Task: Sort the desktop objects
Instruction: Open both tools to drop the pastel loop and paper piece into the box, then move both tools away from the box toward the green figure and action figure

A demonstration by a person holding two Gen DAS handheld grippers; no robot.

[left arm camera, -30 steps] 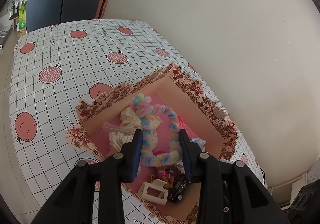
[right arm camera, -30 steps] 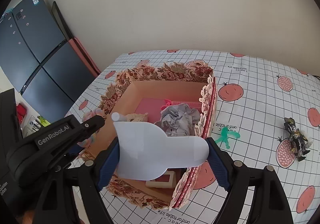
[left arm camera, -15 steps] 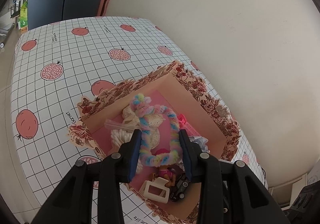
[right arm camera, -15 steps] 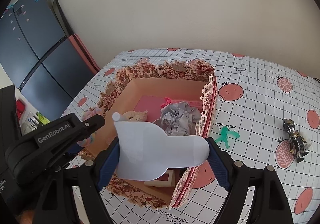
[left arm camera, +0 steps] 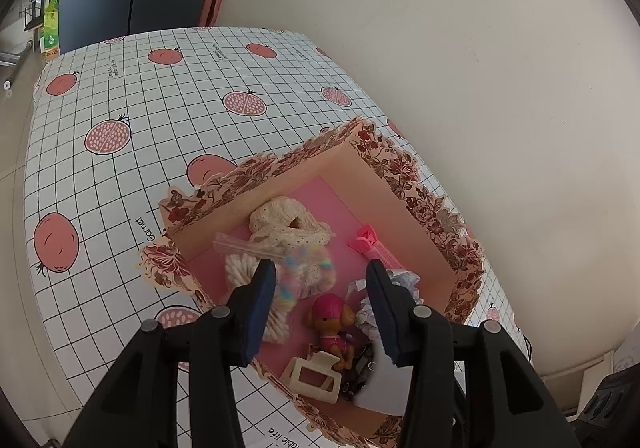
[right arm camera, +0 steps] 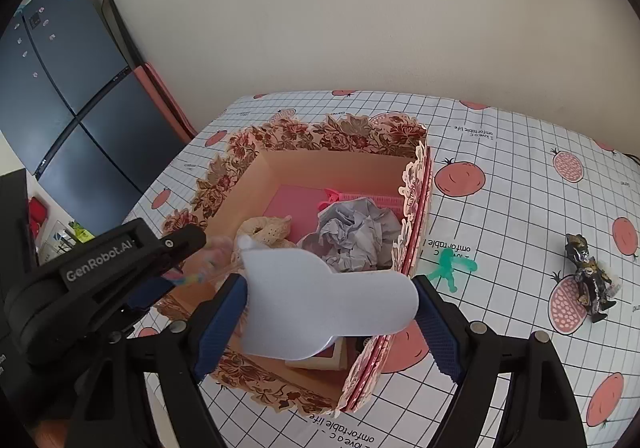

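Observation:
My left gripper (left arm camera: 320,267) hangs over the floral-rimmed cardboard box (left arm camera: 400,175), and its jaws are opening. The pastel fluffy ring (left arm camera: 306,272) shows blurred below them, loose among the box's contents, and neither pad presses on it. In the right wrist view the same ring (right arm camera: 216,252) is a blur beside the left gripper's black body (right arm camera: 120,260). My right gripper (right arm camera: 330,290) is shut on a flat white plastic piece (right arm camera: 328,304), held above the near side of the box (right arm camera: 320,135). That piece (left arm camera: 384,384) also shows in the left wrist view.
The box holds a cream lace scrunchie (left arm camera: 284,224), bagged cotton swabs (left arm camera: 240,264), a pink comb (left arm camera: 372,248), crumpled paper (right arm camera: 352,236), a toy dog (left arm camera: 332,320) and a cream hair claw (left arm camera: 312,380). A green figure (right arm camera: 450,268) and a dark figure (right arm camera: 592,280) lie on the tablecloth.
The left jaws have spread apart and the pastel ring has slipped out of them down into the box. The right gripper and its white piece have not moved.

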